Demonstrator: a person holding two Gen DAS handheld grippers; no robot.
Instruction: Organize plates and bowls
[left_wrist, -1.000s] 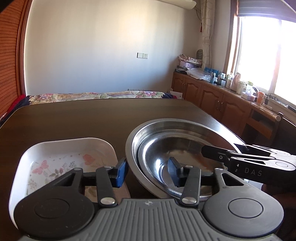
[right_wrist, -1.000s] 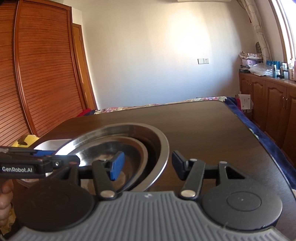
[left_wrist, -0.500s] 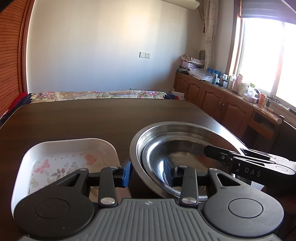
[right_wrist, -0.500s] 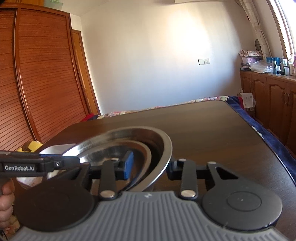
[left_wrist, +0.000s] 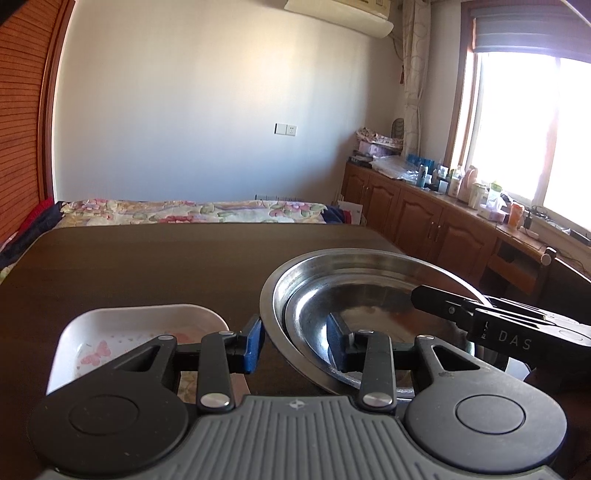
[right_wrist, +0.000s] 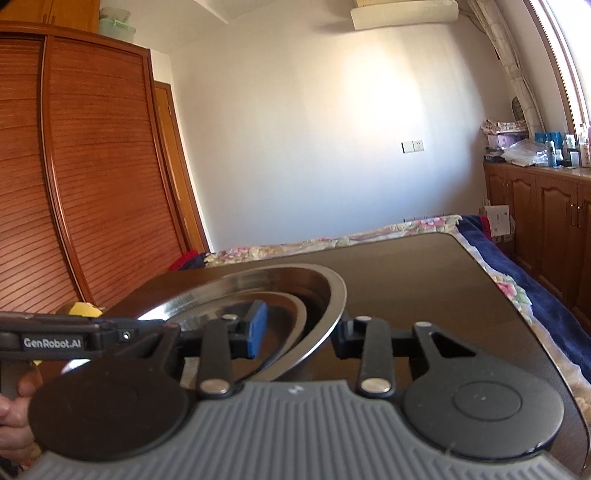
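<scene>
A plain pale wall (left_wrist: 192, 110) closes the far side of the room, with a louvred red-brown wooden wardrobe (right_wrist: 74, 177) to its left and a run of brown wooden cabinets (left_wrist: 424, 218) under a bright window (left_wrist: 535, 125) to its right; small bottles and jars crowd the cabinet top. A flower-patterned bedspread (left_wrist: 192, 212) lies just beyond the far edge of the dark brown wooden table (left_wrist: 147, 266), whose far half is bare. Near the table's near right corner sits the large round stainless-steel basin (left_wrist: 317, 273), tilted, its right side raised in the right wrist view, with a smaller round steel bowl (left_wrist: 369, 314) nested inside it. Just left of the basin, by the near edge, lies a white rectangular dish printed with pink butterflies (left_wrist: 110, 332). The left gripper (left_wrist: 295, 345) straddles the basin's near-left wall, one blue pad outside and one inside, the jaws at a narrow gap; whether they pinch the metal cannot be told. The right gripper (right_wrist: 299, 332) straddles the opposite rim in the same way, jaws narrowed about the wall, contact equally unclear. A hand (right_wrist: 13, 410) shows at the lower left of the right wrist view.
</scene>
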